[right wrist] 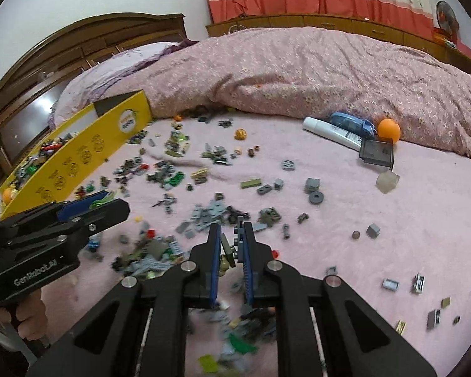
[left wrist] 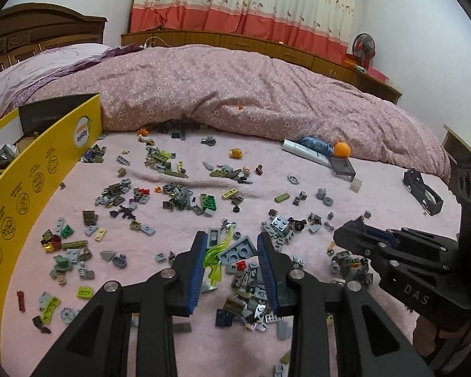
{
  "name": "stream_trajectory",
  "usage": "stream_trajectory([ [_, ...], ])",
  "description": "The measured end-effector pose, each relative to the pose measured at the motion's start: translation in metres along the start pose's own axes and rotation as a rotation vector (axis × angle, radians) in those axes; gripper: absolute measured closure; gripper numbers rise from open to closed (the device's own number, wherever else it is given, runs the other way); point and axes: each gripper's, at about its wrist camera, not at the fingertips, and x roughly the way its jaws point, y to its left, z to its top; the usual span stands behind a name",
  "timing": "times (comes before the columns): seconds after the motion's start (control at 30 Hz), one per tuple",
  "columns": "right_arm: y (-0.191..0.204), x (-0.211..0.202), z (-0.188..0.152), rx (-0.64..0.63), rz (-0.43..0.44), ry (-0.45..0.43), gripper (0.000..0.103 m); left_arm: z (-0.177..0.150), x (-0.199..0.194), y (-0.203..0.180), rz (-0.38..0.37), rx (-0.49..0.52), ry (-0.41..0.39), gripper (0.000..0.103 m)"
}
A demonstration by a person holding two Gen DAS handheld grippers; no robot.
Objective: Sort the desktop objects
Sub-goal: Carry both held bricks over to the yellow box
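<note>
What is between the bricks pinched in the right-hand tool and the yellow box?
The left tool hangs in the straight line from the pinched bricks to the yellow box. Otherwise only loose bricks lie low on the bed.

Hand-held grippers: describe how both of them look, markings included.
Both are matte black plastic with angular linkage arms and round silver pivot pins. Each finger carries a ribbed blue pad. The left hand-held gripper has "GenRobot.AI" in pale lettering on its side; the right hand-held gripper shows "DAS". No cables or sleeves are visible.
</note>
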Motion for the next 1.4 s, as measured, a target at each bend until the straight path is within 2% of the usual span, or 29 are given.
stream_trajectory([
  [0.3, 0.02, -0.027, -0.014, 0.046, 0.052, -0.024, 0.09, -0.007, -0.033, 0.004, 0.003, -0.007, -0.026, 0.071],
  [0.63, 0.05, -0.043, -0.019, 0.019, 0.07, -0.032, 0.09, -0.015, -0.07, 0.022, 0.059, 0.005, -0.027, 0.071],
  [0.97, 0.093, -0.047, -0.017, -0.036, 0.098, -0.032, 0.09, -0.02, -0.105, 0.064, 0.109, -0.048, -0.056, 0.07],
  [1.4, 0.142, -0.033, -0.012, -0.115, 0.134, 0.003, 0.09, -0.014, -0.145, 0.134, 0.221, -0.104, -0.095, 0.071],
])
